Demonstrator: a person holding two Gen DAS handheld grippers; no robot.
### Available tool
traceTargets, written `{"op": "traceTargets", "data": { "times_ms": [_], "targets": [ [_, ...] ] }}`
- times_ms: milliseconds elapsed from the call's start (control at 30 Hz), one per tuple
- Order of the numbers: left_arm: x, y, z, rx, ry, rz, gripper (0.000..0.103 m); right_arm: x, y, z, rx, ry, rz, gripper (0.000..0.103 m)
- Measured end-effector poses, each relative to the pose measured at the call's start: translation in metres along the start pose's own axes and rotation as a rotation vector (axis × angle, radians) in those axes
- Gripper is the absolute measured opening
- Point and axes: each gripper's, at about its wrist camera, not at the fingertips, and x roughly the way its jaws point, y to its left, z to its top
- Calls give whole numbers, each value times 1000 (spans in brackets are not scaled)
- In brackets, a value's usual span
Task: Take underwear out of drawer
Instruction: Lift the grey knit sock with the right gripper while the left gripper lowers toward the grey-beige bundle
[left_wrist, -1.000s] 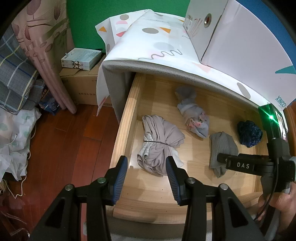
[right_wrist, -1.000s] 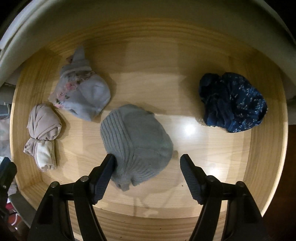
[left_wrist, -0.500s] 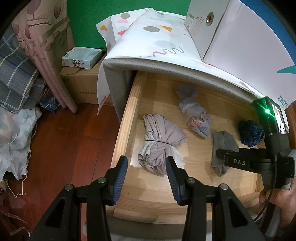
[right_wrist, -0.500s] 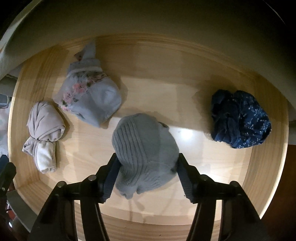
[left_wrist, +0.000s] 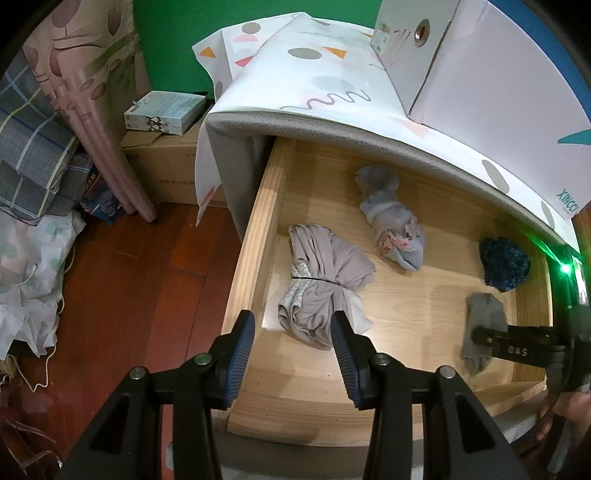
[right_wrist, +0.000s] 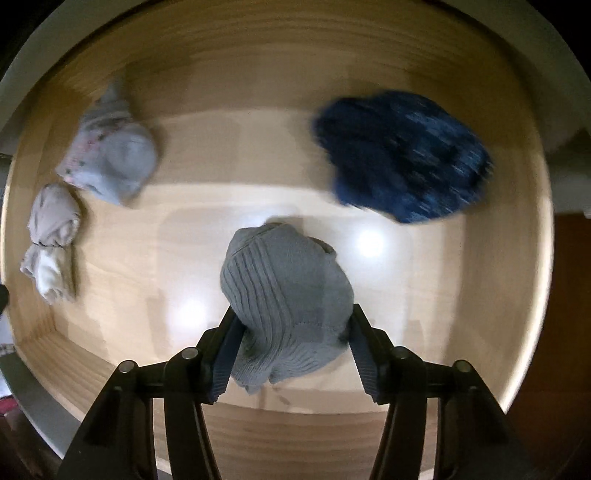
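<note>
The open wooden drawer (left_wrist: 255, 236) holds several rolled pieces of underwear. My right gripper (right_wrist: 291, 343) is shut on the grey ribbed underwear (right_wrist: 284, 291), near the drawer's front; it also shows in the left wrist view (left_wrist: 480, 328). A dark blue piece (right_wrist: 399, 155) lies behind it to the right. A pale blue floral piece (right_wrist: 110, 155) and a beige bundle (right_wrist: 51, 236) lie at the left. My left gripper (left_wrist: 291, 350) is open and empty above the drawer's front left, just in front of the beige bundle (left_wrist: 325, 280).
A patterned cloth (left_wrist: 332, 92) covers the cabinet top, with a white box (left_wrist: 461, 55) on it. A cardboard box (left_wrist: 162, 166) with flat boxes on it, a curtain (left_wrist: 85, 92) and piled fabric (left_wrist: 29, 147) stand left on the wooden floor (left_wrist: 140, 295).
My right gripper closed around the grey ribbed underwear and has carried it toward the drawer's front right. The left gripper has hardly moved.
</note>
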Motion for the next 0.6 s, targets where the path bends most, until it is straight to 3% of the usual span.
{"op": "traceTargets", "data": {
  "times_ms": [300, 600],
  "targets": [
    [3, -2, 0, 4, 10, 11, 44, 2, -34, -14, 27, 39, -27, 51],
    [8, -3, 2, -2, 41, 19, 44, 5, -26, -27, -10, 55, -61, 52]
  ]
}}
